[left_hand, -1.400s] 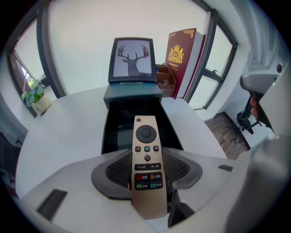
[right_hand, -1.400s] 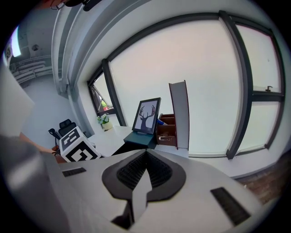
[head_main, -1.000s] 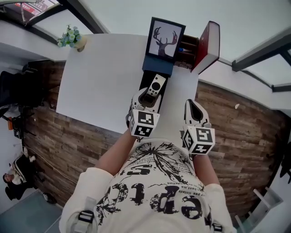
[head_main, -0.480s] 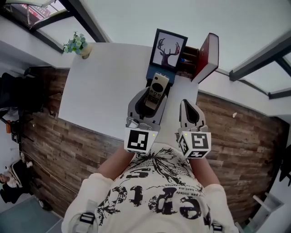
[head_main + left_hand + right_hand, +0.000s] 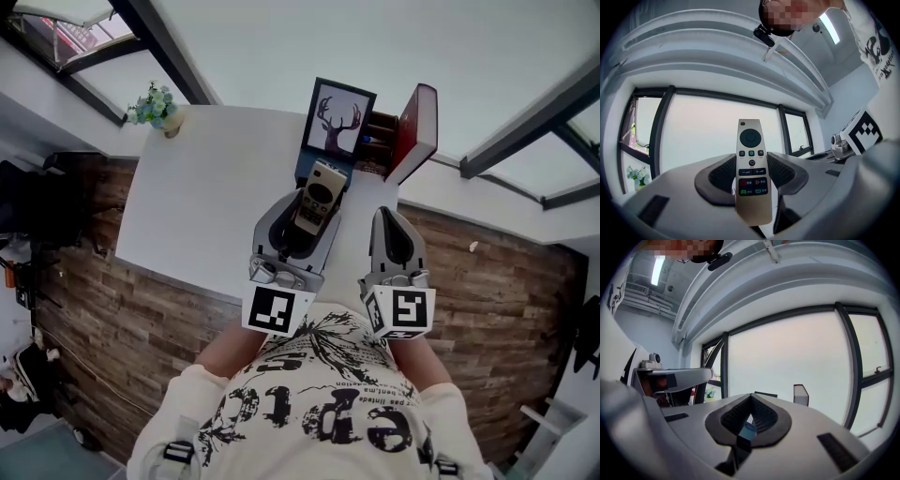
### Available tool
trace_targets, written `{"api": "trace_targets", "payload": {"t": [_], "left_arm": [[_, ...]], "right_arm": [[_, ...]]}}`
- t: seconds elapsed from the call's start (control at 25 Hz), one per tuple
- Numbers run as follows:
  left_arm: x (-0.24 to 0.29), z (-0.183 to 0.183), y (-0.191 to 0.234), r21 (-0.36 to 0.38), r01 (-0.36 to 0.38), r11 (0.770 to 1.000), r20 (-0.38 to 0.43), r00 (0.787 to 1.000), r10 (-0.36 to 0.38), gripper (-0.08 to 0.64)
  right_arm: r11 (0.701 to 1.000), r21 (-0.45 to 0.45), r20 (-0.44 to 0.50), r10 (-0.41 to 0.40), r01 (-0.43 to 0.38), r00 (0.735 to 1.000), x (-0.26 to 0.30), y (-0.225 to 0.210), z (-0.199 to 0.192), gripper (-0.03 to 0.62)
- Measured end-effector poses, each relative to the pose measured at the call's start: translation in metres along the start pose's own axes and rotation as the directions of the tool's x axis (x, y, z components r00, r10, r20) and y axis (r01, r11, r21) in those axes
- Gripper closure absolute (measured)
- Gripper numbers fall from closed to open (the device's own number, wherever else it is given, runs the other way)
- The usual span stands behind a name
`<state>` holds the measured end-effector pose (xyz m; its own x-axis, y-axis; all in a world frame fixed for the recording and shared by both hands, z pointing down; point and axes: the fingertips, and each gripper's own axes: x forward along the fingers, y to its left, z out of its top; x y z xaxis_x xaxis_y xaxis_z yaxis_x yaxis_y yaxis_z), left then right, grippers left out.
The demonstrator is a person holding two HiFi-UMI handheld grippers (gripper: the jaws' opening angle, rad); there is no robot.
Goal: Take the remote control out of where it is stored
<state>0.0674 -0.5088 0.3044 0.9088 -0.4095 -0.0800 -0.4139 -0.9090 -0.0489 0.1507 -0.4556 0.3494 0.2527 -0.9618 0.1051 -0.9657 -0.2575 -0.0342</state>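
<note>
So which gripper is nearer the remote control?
Left. The left gripper grips the remote control between its jaws; the right gripper hangs to its right, shut, not touching it.

L gripper (image 5: 312,202): held out front, jaws pointing to far side, pads clamped on lower part of remote (image 5: 751,154), which sticks up betw them. R gripper (image 5: 387,216): just right of L, roughly parallel, jaws together, nothing betw them. Marker cubes (image 5: 278,310) at near end of each gripper. L forearm (image 5: 230,347) bare, angled in toward centre. R forearm (image 5: 428,354): only short bit visible behind cube.
</note>
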Motion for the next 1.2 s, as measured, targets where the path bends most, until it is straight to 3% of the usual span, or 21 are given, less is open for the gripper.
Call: {"api": "trace_targets", "payload": {"t": [1.2], "left_arm": [[0.01, -0.01, -0.001, -0.029, 0.007, 1.0, -0.036, 0.999, -0.008, 0.342]], "right_arm": [[1.0, -0.014, -0.061, -0.009, 0.008, 0.998, 0.002, -0.001, -0.016, 0.591]]}}
